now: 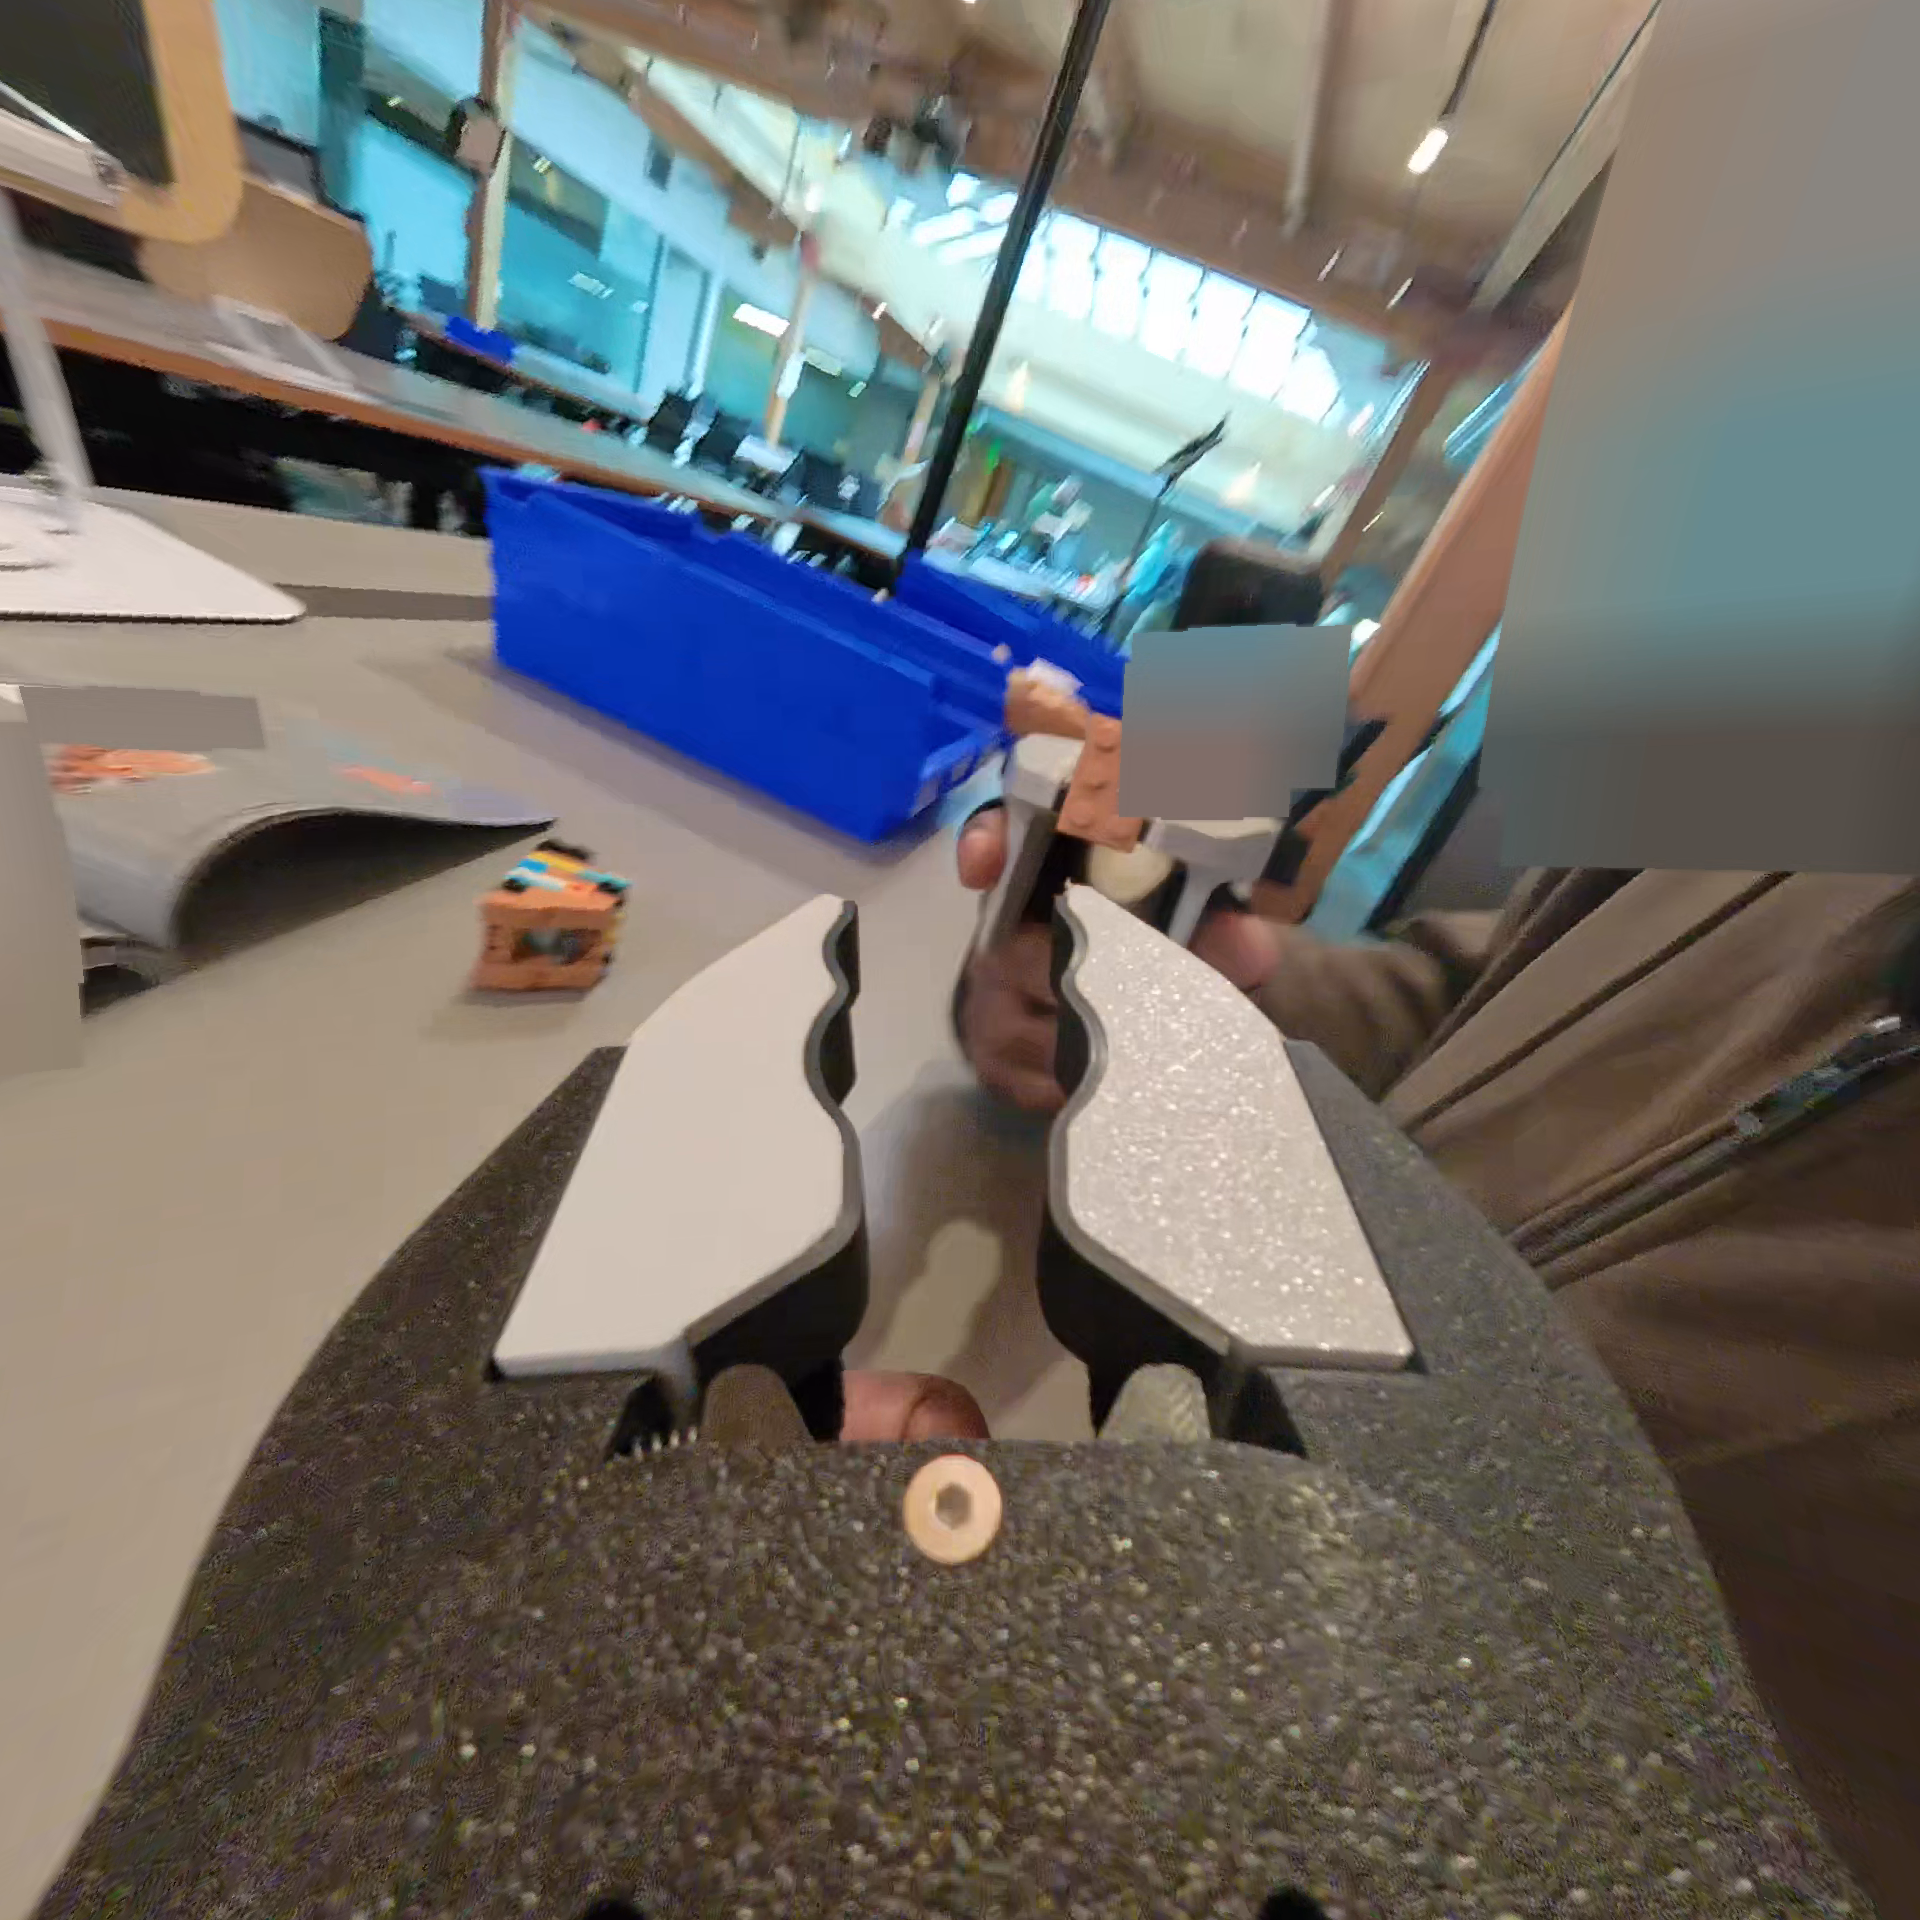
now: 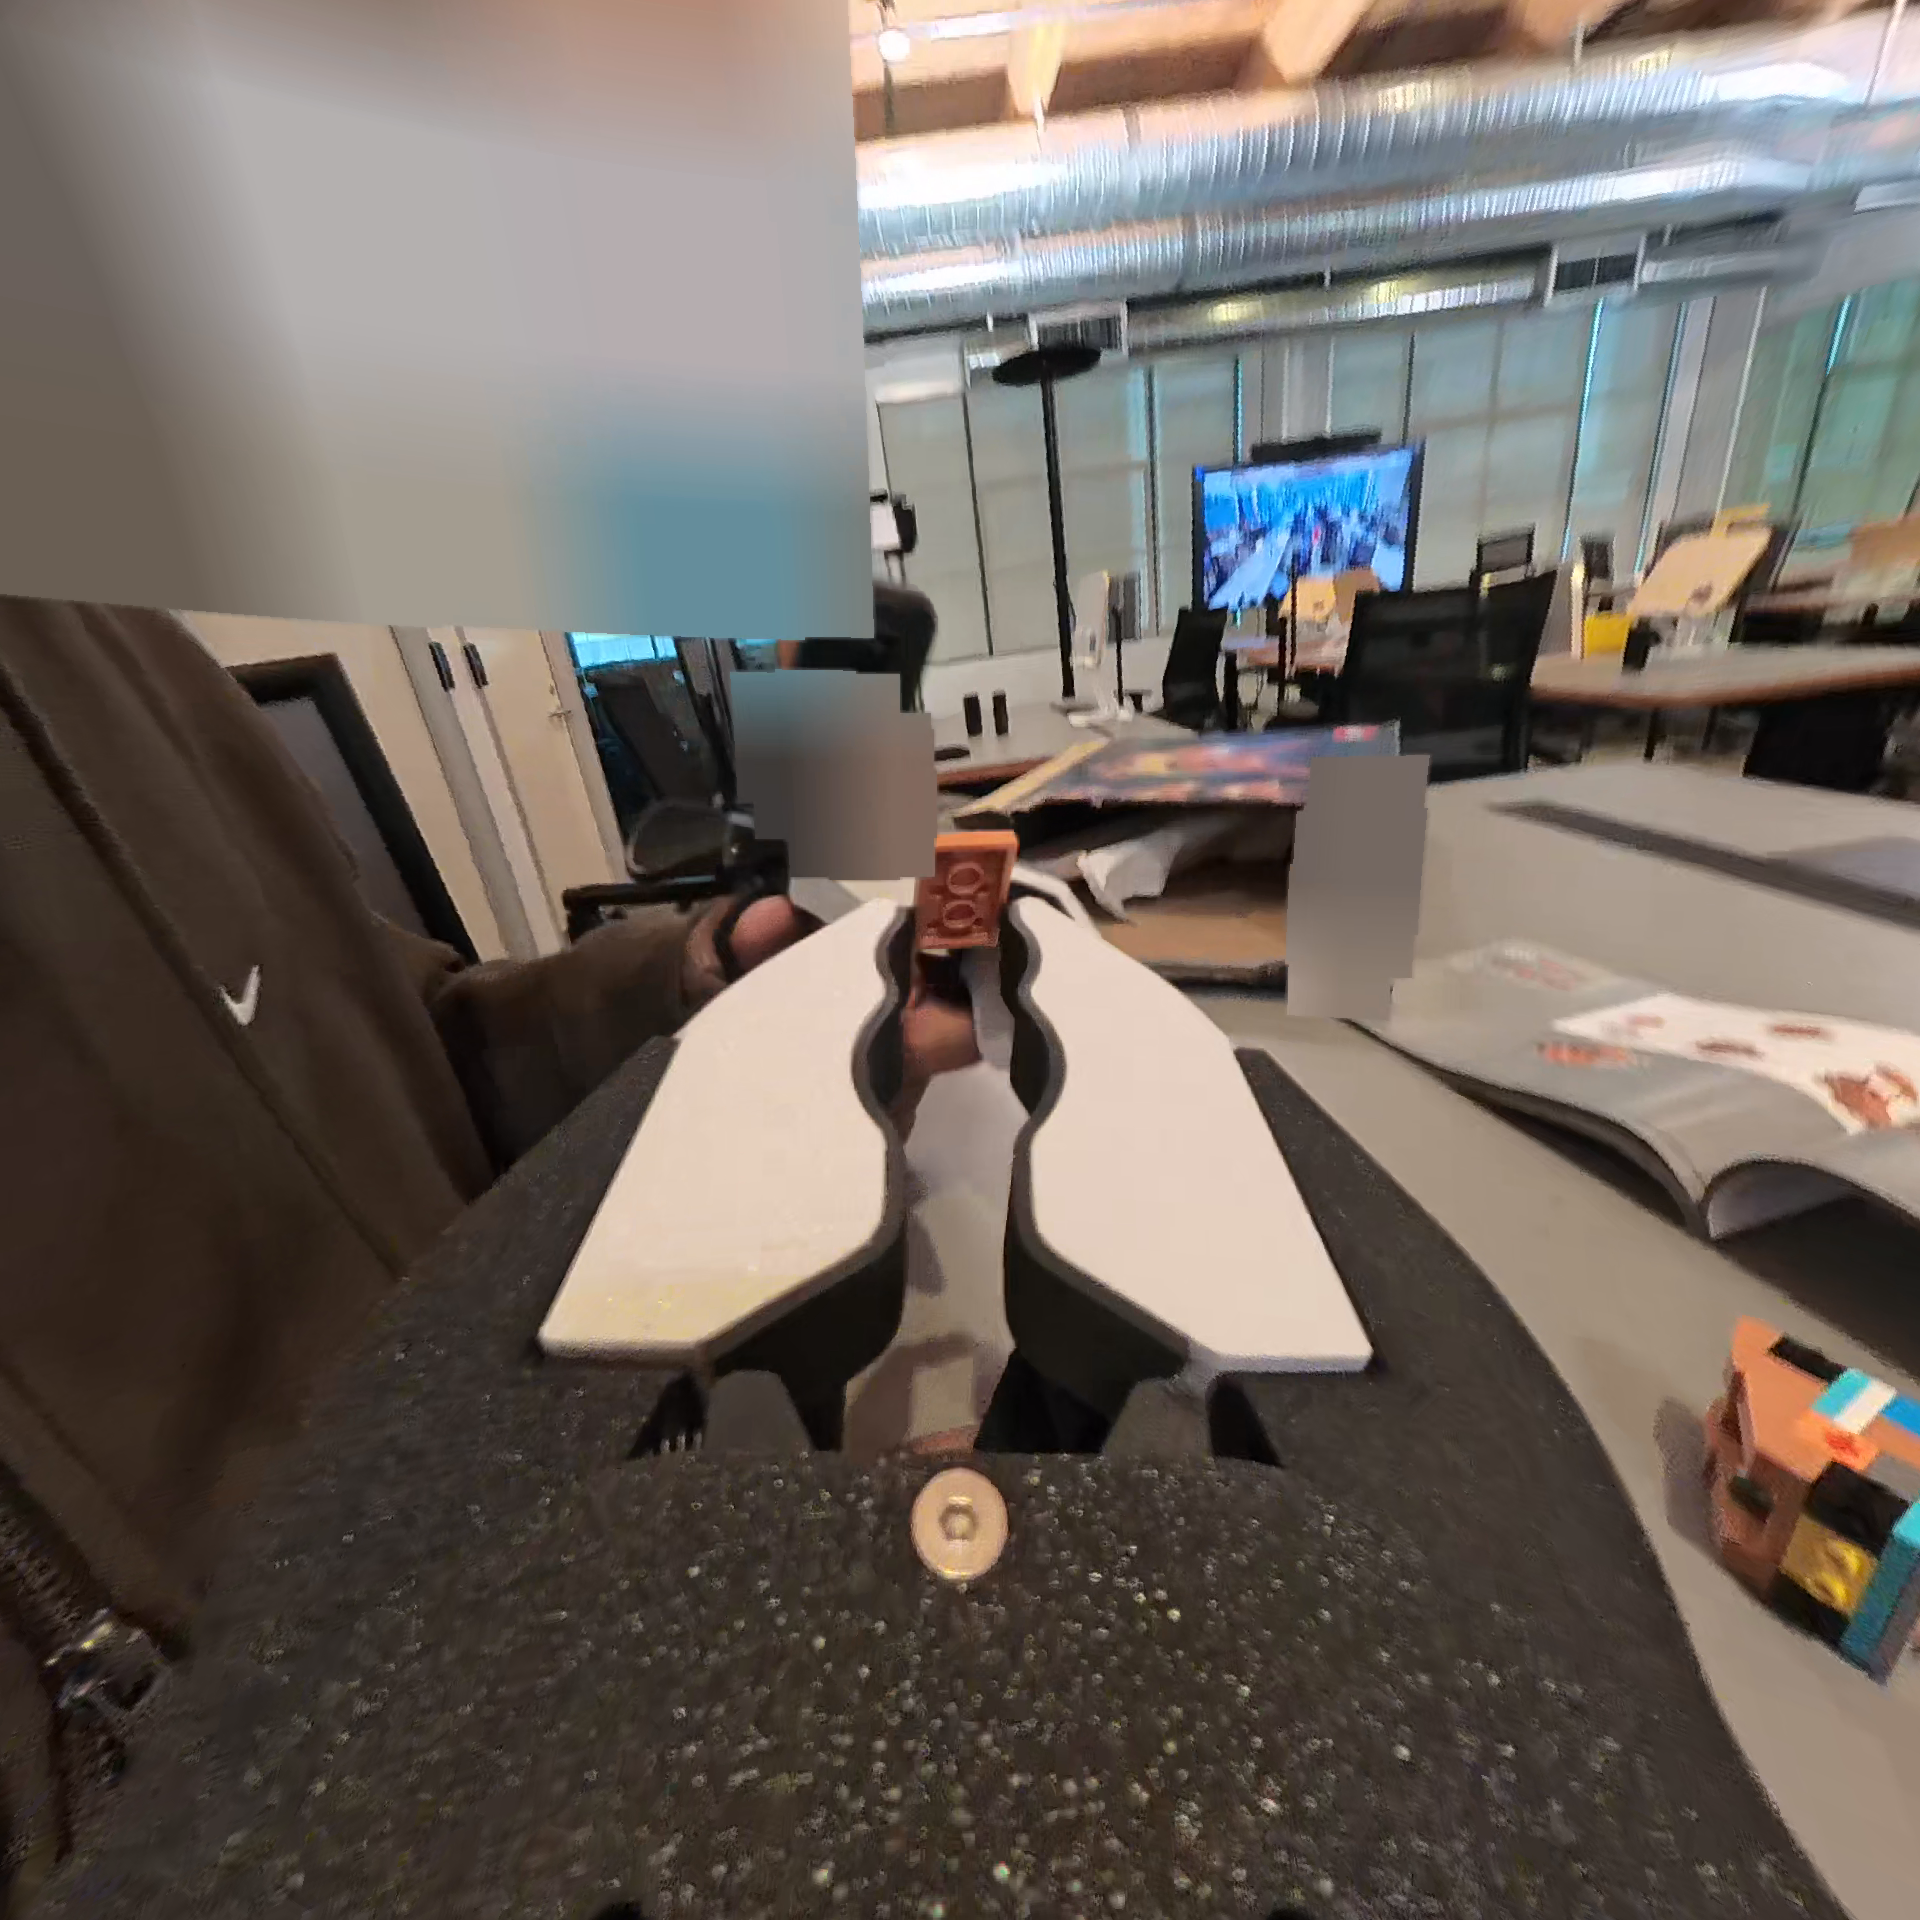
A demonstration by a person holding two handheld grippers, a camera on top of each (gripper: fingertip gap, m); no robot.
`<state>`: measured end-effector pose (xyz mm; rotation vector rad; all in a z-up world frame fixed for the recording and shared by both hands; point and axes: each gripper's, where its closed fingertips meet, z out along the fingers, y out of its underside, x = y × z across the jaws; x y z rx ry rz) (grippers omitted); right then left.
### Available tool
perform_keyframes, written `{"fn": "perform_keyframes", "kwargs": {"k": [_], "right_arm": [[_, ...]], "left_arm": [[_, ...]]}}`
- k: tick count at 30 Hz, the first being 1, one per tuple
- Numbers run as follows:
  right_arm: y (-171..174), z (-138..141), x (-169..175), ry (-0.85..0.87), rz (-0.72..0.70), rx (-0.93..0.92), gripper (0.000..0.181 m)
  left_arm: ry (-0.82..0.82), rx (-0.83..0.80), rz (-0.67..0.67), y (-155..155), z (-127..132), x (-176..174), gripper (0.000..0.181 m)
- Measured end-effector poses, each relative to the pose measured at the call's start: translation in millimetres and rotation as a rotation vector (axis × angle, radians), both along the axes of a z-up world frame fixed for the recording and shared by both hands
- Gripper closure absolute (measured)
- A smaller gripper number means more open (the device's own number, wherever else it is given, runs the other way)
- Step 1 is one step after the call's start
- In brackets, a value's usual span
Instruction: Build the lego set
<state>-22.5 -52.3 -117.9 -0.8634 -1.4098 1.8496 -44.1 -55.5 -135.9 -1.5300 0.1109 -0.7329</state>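
Note:
My right gripper (image 2: pixel 958 925) is shut on a small orange plate brick (image 2: pixel 961 899) and holds it upright in the air, underside toward the camera. It also shows in the left wrist view (image 1: pixel 1127 826), held up with the orange brick (image 1: pixel 1096 779) just beyond my left gripper (image 1: pixel 956 935). My left gripper is open and empty, and points at the right one above the grey table (image 1: pixel 312 1091). A partly built orange, black and blue lego block (image 1: pixel 545 925) stands on the table to the left; in the right wrist view it (image 2: pixel 1813 1496) is at the lower right.
An open instruction booklet (image 1: pixel 260 831) (image 2: pixel 1662 1112) lies on the table beyond the block. Blue plastic bins (image 1: pixel 748 665) stand farther back. A flattened cardboard box (image 2: pixel 1174 769) lies at the far side. The person's brown jacket (image 2: pixel 208 935) is close by. The grippers are tip to tip, or close to it.

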Motion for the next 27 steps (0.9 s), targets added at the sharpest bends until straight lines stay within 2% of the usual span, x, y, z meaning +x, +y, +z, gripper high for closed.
{"fn": "perform_keyframes", "kwargs": {"k": [2,5,10,16,18,21,24,27], "right_arm": [[4,7,4,0.057,-0.008,-0.028,0.166],[8,18,11,0.112,0.033,-0.141,0.166],[7,22,15,0.138,0.080,-0.213,0.165],[1,11,9,0.113,0.010,-0.084,0.165],[3,4,5,0.086,-0.040,-0.008,0.166],[4,-13,-3,0.007,-0.102,0.130,0.166],[-2,-30,-6,-0.086,-0.078,0.227,0.166],[-7,-38,-6,-0.138,-0.043,0.263,0.166]], "left_arm": [[-0.047,0.074,-0.032,-2,9,7,0.150],[0.045,0.150,-0.018,0,14,19,0.154],[0.013,0.300,0.003,-1,38,31,0.163],[0.043,0.212,0.024,7,33,31,0.160],[0.103,0.187,0.036,7,31,32,0.158],[0.292,0.151,0.066,7,26,30,0.157],[0.483,0.082,0.045,8,14,26,0.157],[0.608,0.008,-0.024,6,1,25,0.157]]}}
